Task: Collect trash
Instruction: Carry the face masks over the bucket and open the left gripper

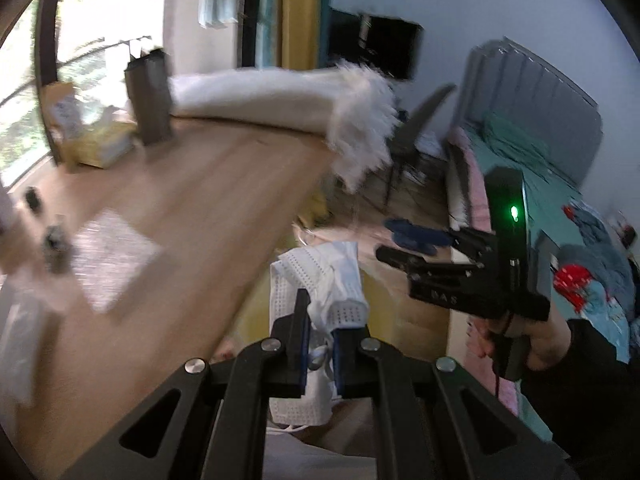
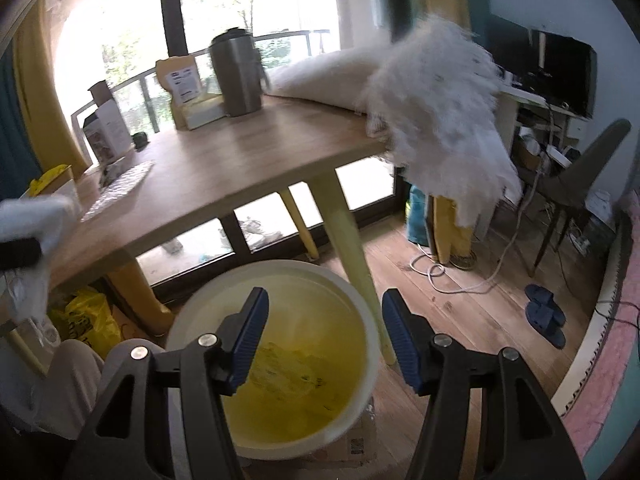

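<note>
The left gripper (image 1: 320,344) squeezes one white face mask (image 1: 320,280). The right gripper (image 2: 324,340) is open over one bin (image 2: 200,304). No label can be read.

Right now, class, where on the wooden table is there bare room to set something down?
The wooden table is bare across its middle, between the steel canister, the fluffy white throw and the bubble-wrap sheet. The window side is crowded with boxes.
</note>
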Demonstrator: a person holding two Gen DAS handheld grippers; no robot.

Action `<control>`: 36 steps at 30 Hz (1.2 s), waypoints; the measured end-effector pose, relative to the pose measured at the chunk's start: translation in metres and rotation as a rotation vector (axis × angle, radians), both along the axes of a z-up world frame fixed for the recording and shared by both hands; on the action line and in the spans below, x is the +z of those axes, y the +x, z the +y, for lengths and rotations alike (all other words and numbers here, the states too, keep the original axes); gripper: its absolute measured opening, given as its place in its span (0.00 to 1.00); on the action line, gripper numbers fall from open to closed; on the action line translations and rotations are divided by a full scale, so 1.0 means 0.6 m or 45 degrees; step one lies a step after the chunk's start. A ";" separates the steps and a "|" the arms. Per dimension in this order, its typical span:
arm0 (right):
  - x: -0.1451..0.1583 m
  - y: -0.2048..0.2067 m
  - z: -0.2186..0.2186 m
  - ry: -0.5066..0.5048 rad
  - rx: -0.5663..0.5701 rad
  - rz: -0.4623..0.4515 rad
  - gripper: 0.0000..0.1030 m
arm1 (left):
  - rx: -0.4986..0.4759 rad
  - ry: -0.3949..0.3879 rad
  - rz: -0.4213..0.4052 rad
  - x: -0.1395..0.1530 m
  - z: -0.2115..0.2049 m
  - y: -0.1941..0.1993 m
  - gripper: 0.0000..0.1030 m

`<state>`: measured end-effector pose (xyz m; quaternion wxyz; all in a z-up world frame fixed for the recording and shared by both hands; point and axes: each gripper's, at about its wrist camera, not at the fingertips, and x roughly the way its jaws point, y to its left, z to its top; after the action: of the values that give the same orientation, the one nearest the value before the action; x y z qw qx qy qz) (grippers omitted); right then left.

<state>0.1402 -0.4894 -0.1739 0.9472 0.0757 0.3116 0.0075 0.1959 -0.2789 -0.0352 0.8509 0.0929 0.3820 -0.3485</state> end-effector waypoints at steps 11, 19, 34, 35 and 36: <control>-0.020 -0.016 -0.046 0.010 -0.097 0.035 0.55 | -0.139 0.062 0.142 -0.080 -0.091 0.037 0.08; -0.017 -0.015 -0.049 -0.007 -0.123 0.045 0.55 | -0.145 0.025 0.184 -0.089 -0.106 0.055 0.46; 0.011 -0.012 -0.009 -0.041 -0.077 0.010 0.55 | -0.099 -0.002 0.103 -0.043 -0.062 0.036 0.51; 0.014 -0.013 -0.005 -0.044 -0.071 0.005 0.55 | -0.091 -0.001 0.097 -0.040 -0.056 0.034 0.51; 0.016 -0.014 -0.001 -0.046 -0.065 -0.001 0.55 | -0.085 0.001 0.094 -0.039 -0.051 0.032 0.51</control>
<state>0.1319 -0.4902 -0.1640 0.9484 0.0666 0.3092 -0.0222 0.2154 -0.3095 -0.0584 0.8241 0.0929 0.4099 -0.3797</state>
